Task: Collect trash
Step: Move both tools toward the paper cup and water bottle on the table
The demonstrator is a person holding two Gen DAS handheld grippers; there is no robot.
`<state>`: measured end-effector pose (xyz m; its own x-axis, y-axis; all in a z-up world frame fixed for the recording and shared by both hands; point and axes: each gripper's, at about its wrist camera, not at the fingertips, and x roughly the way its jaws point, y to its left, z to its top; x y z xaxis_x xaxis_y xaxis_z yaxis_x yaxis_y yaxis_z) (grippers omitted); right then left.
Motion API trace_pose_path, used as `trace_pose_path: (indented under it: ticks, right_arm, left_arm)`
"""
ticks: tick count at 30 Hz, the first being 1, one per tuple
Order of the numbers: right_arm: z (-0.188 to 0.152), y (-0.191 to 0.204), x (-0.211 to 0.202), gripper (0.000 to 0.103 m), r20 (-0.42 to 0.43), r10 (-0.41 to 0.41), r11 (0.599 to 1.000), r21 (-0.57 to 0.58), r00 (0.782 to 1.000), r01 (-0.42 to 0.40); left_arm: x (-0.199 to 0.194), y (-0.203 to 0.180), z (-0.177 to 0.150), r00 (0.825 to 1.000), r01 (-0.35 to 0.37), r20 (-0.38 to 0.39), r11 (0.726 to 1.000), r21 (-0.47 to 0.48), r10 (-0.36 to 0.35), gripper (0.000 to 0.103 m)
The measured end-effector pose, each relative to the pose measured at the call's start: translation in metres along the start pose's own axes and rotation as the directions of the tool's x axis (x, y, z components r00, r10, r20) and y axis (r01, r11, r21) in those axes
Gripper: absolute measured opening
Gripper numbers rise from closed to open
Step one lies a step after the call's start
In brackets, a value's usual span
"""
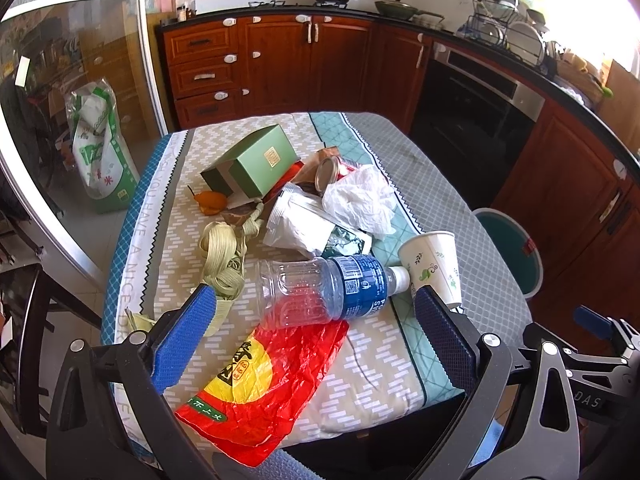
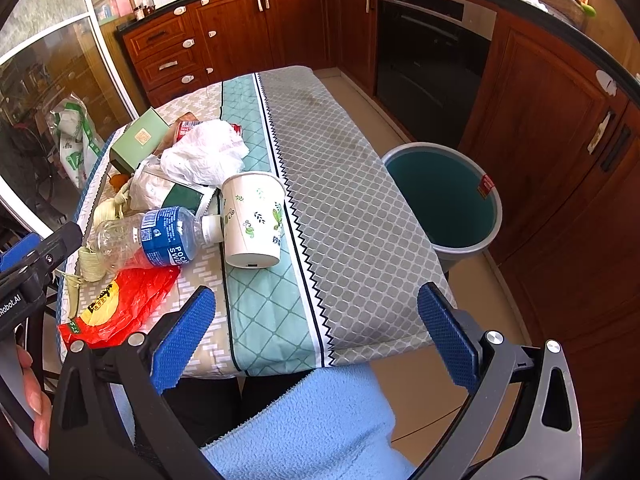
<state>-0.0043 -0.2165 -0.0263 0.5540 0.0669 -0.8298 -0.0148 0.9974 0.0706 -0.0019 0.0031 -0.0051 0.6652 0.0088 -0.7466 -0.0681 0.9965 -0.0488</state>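
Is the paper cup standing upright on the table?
No, the paper cup lies on its side on the table, its base facing the camera.

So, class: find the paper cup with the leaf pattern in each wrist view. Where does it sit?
Left wrist: paper cup right of centre, lying by the bottle cap.
Right wrist: paper cup centre-left, lying with its base toward the camera.
Shared landmark: plastic bottle beside it.

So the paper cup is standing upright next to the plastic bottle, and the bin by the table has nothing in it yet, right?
Not quite: the paper cup lies on its side, its base facing the camera, beside the plastic bottle. The right wrist view shows this. The bin by the table does look empty, as far as its inside shows.
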Motion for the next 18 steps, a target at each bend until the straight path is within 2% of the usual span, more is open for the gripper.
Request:
trace_pose_path:
  ticks: [18]
  right_arm:
    - [0.001,-0.010,0.018,0.097,-0.038,-0.001,0.999,0.035,0.999,0.003]
  left_arm:
    - [0.013,-0.001,0.001,1.000,-0.006,-0.005,1.000,0.024,0.006,0.100]
